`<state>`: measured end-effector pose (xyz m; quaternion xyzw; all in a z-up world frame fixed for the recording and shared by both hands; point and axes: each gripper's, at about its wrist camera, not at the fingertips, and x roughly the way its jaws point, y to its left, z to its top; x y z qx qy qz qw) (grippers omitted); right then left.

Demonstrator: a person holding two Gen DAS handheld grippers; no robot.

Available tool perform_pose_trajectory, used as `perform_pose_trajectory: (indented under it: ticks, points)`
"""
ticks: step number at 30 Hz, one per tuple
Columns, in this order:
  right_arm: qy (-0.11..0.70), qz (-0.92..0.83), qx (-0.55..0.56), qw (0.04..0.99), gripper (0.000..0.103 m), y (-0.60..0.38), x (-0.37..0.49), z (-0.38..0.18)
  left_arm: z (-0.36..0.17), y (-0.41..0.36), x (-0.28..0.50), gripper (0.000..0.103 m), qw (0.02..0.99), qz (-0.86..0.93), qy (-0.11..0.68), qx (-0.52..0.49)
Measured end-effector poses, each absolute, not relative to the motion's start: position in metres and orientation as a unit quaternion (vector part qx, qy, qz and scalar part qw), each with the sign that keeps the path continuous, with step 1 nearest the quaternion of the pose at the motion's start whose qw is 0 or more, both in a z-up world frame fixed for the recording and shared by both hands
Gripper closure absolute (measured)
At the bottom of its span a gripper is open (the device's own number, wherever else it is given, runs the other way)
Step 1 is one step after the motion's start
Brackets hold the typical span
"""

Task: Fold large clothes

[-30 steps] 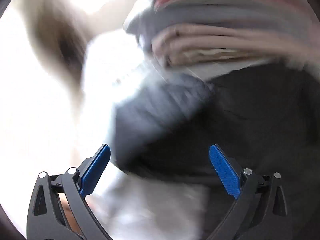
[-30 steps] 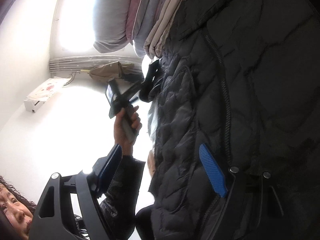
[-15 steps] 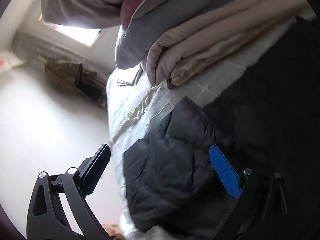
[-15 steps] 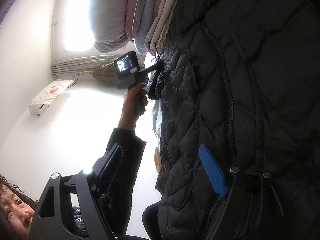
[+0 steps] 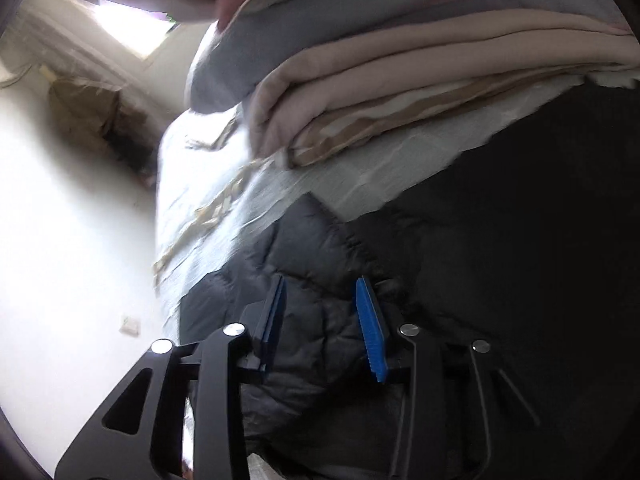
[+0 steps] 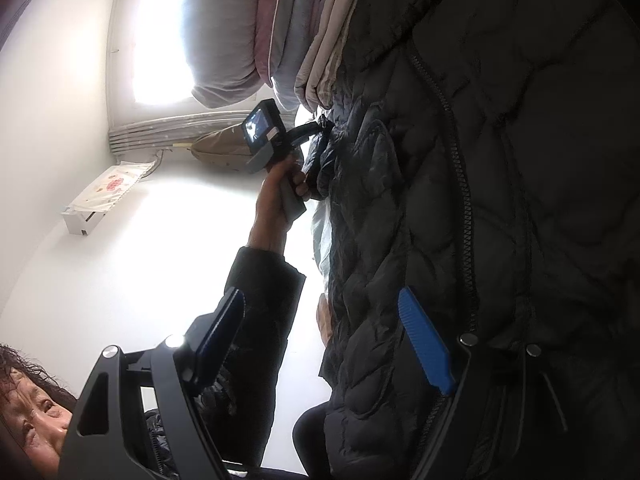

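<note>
A black quilted down jacket [image 6: 500, 220] with a front zipper lies spread on a white bed sheet [image 5: 224, 216]. In the left wrist view my left gripper [image 5: 320, 316] has its blue pads narrowed around a bunched sleeve end of the jacket [image 5: 316, 264]. In the right wrist view the left gripper [image 6: 316, 132] shows at the jacket's far edge, held by a hand. My right gripper [image 6: 320, 332] is open wide at the jacket's side edge, its right pad [image 6: 424, 344] against the quilted fabric, nothing gripped.
A stack of folded quilts and blankets [image 5: 400, 60] lies on the bed right behind the jacket. The person's face [image 6: 32, 412] and dark sleeve [image 6: 256, 320] are at the lower left. A wall air conditioner [image 6: 100, 200] and a bright window [image 6: 160, 40] are beyond.
My left gripper moved in onto the jacket's sleeve end and its jaws closed from wide open to narrow around the fabric. The right gripper stayed open and in place.
</note>
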<state>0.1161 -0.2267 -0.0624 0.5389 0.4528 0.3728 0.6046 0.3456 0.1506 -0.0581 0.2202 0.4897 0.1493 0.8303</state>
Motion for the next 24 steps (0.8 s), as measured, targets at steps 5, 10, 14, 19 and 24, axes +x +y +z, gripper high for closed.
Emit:
perform_pose_trajectory:
  ticks: [5,10,14,19,24]
  points:
    - [0.455,0.372,0.538,0.604,0.026,-0.226,0.117,-0.062,-0.049,0.136,0.338,0.016,0.839,0.111,0.474,0.243]
    - [0.458,0.369,0.542,0.601,0.026,-0.227,0.118,-0.066,-0.062,0.124,0.344,0.011,0.811,0.121,0.485,0.304]
    - [0.46,0.368,0.543,0.599,0.026,-0.227,0.118,-0.069,-0.072,0.138,0.36,0.011,0.795,0.16,0.488,0.321]
    - [0.462,0.366,0.545,0.597,0.026,-0.228,0.118,-0.07,-0.085,0.156,0.373,0.011,0.787,0.168,0.514,0.298]
    - [0.462,0.366,0.544,0.597,0.026,-0.228,0.118,-0.07,-0.083,0.163,0.372,0.012,0.8,0.146,0.524,0.252]
